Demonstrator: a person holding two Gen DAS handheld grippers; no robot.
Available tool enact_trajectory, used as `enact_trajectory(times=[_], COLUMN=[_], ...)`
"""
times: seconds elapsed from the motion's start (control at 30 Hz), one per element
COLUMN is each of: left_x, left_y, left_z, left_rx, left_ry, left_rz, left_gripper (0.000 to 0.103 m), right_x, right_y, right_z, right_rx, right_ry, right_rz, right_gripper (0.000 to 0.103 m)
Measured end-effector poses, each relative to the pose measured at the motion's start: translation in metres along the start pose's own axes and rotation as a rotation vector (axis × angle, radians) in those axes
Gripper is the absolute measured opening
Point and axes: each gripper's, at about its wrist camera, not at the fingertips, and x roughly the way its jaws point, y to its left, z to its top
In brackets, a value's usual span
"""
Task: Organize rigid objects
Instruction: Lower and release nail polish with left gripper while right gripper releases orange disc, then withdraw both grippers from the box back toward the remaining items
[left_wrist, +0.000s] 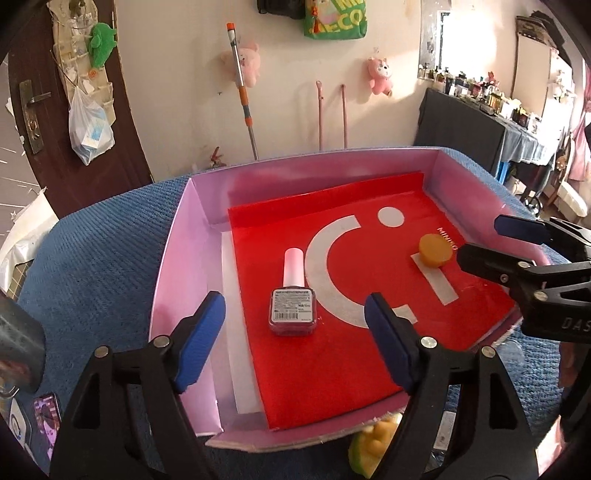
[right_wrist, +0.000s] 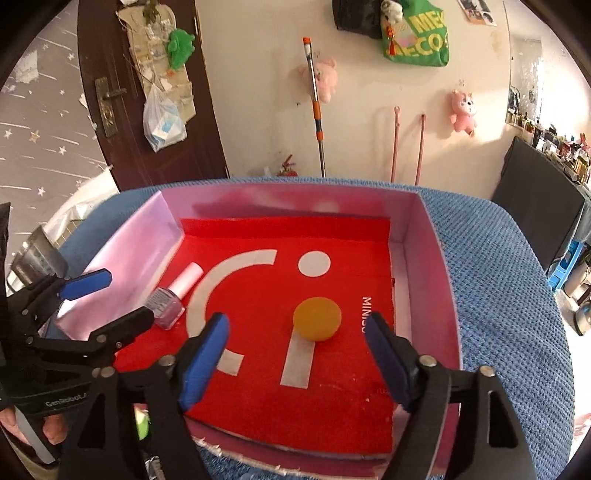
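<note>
Blue knitted cloth (right_wrist: 491, 266) covers the tabletop, and on it sits a shallow pink cardboard tray (left_wrist: 177, 258) lined with a red printed sheet (left_wrist: 332, 369). Behind stands a cream wall with hanging plush toys and a dark wooden door.

Two things already lie inside the tray: a small pink nail polish bottle with a pale cap (left_wrist: 293, 297), on its side near the tray's left wall, and a round orange-yellow puck-shaped object (right_wrist: 317, 318) further right. The two are well apart.

The left gripper (left_wrist: 295, 336) hovers just over the bottle with jaws spread wide, holding nothing. The right gripper (right_wrist: 297, 354) faces the round object, jaws likewise apart and empty.

The sorting looks partly done, perhaps nearly so. A yellow-green item (left_wrist: 373, 446) peeks out under the tray's near edge, mostly hidden; what it is cannot be told. How much remains outside the tray is out of view.
</note>
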Motion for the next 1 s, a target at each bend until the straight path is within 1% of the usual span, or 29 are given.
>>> enact_trajectory(times=[0.07, 0.2, 0.3, 0.47, 0.67, 0.77, 1.0], left_x=[-0.004, -0.011, -0.017, -0.028, -0.043, -0.050, -0.065], left_y=[0.000, -0.001, -0.001, -0.001, -0.003, -0.004, -0.011], left_z=[-0.001, -0.003, -0.007, -0.013, -0.023, -0.029, -0.045], left_rx=[-0.007, -0.018, -0.030, -0.048, -0.048, -0.061, -0.064], left_ry=[-0.002, 0.001, -0.005, -0.024, -0.052, -0.058, -0.074], left_rz=[-0.009, -0.034, -0.049, -0.059, -0.052, -0.065, -0.060], left_gripper=[0.077, 0.077, 0.077, 0.078, 0.078, 0.078, 0.078], right_x=[-0.008, -0.027, -0.040, -0.057, -0.074, -0.087, -0.119], right_y=[0.000, 0.004, 0.005, 0.007, 0.010, 0.014, 0.024], right_z=[-0.001, -0.003, -0.005, -0.012, -0.021, -0.028, -0.046], right_rx=[0.003, 0.001, 0.005, 0.015, 0.016, 0.009, -0.018], right_ry=[-0.019, -0.066, -0.099, -0.137, -0.183, -0.229, -0.342], right_rz=[0.007, 0.015, 0.027, 0.055, 0.066, 0.061, 0.025], right_gripper=[0.086, 0.099, 0.103, 0.103, 0.103, 0.103, 0.103])
